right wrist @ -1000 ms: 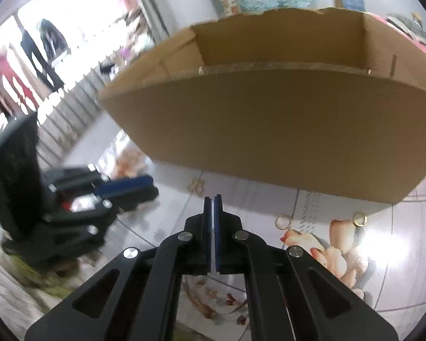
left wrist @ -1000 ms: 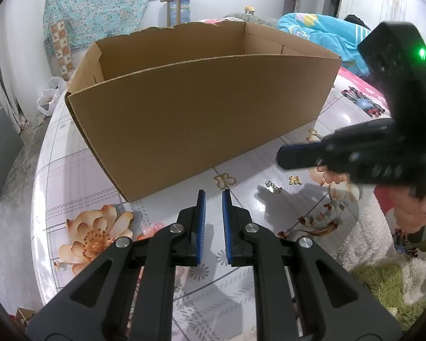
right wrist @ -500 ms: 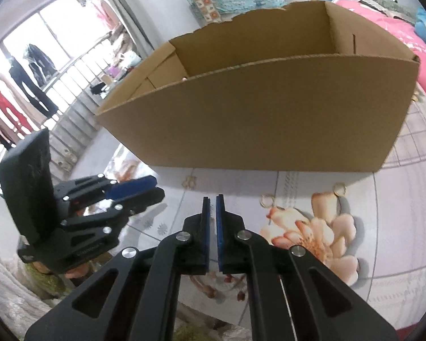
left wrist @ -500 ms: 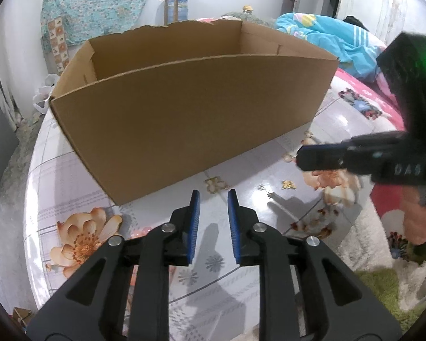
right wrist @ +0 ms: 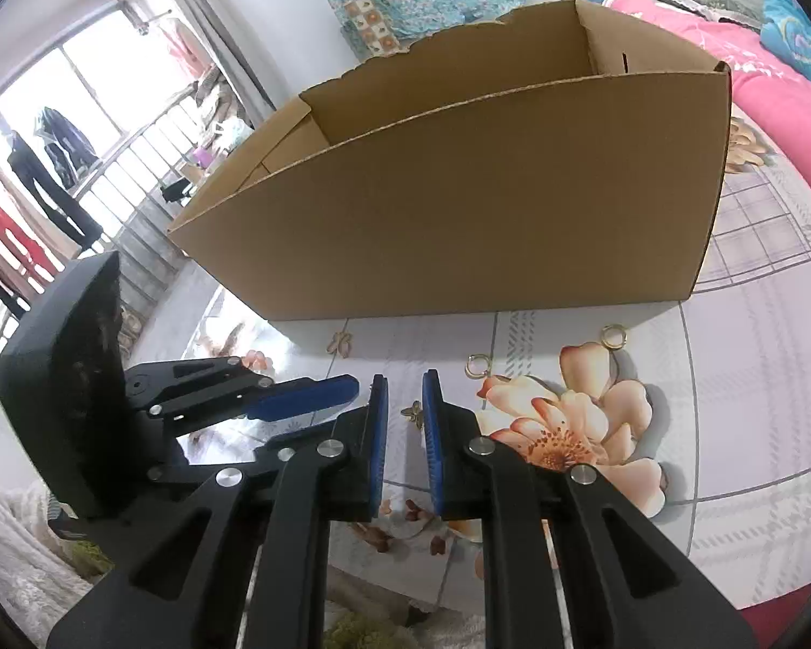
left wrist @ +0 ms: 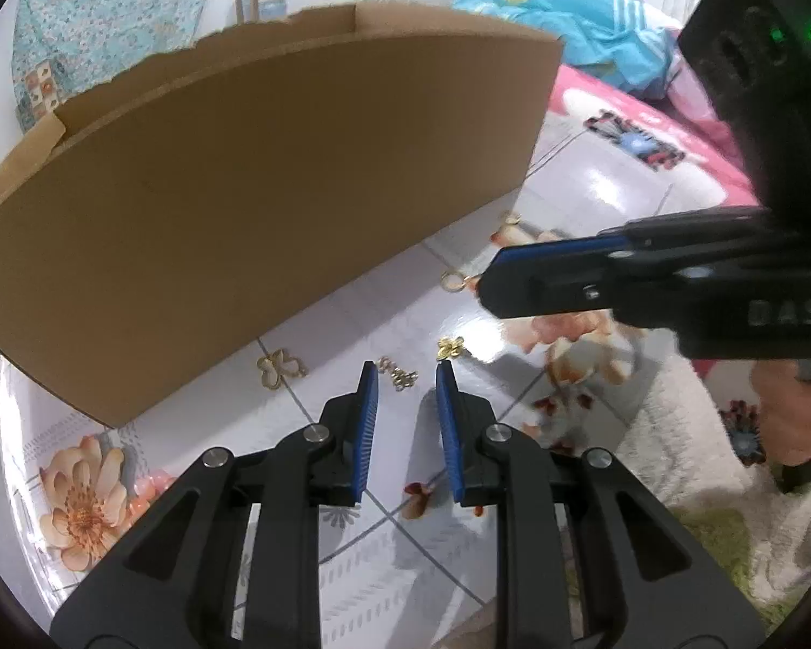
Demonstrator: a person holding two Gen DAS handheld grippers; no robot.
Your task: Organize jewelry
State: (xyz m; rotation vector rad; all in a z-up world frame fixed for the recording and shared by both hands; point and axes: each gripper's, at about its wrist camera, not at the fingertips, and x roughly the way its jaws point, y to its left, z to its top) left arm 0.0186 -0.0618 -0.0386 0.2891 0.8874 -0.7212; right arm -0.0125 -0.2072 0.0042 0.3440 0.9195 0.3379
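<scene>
An open cardboard box (left wrist: pixel 254 205) stands on the floral table; it also shows in the right wrist view (right wrist: pixel 486 227). Small gold pieces lie in front of it: a chain-like piece (left wrist: pixel 399 375), a flower charm (left wrist: pixel 451 347) and a ring (left wrist: pixel 452 282). My left gripper (left wrist: pixel 404 373) is open, low over the table, with the chain-like piece just ahead between its tips. My right gripper (right wrist: pixel 405 386) is open, with a small gold flower charm (right wrist: pixel 413 412) between its tips. Two gold rings (right wrist: pixel 477 364) (right wrist: pixel 614 335) lie to its right.
The table (right wrist: pixel 757 378) has a glossy floral cover with printed flowers. The two grippers are close together; the right one (left wrist: pixel 595 281) crosses the left wrist view. A fluffy white rug (left wrist: pixel 703 487) and a bed with pink bedding (right wrist: pixel 773 86) lie beyond the table.
Both grippers have opened wider and moved down and forward toward the gold pieces in front of the box. The right gripper was shut a second ago.
</scene>
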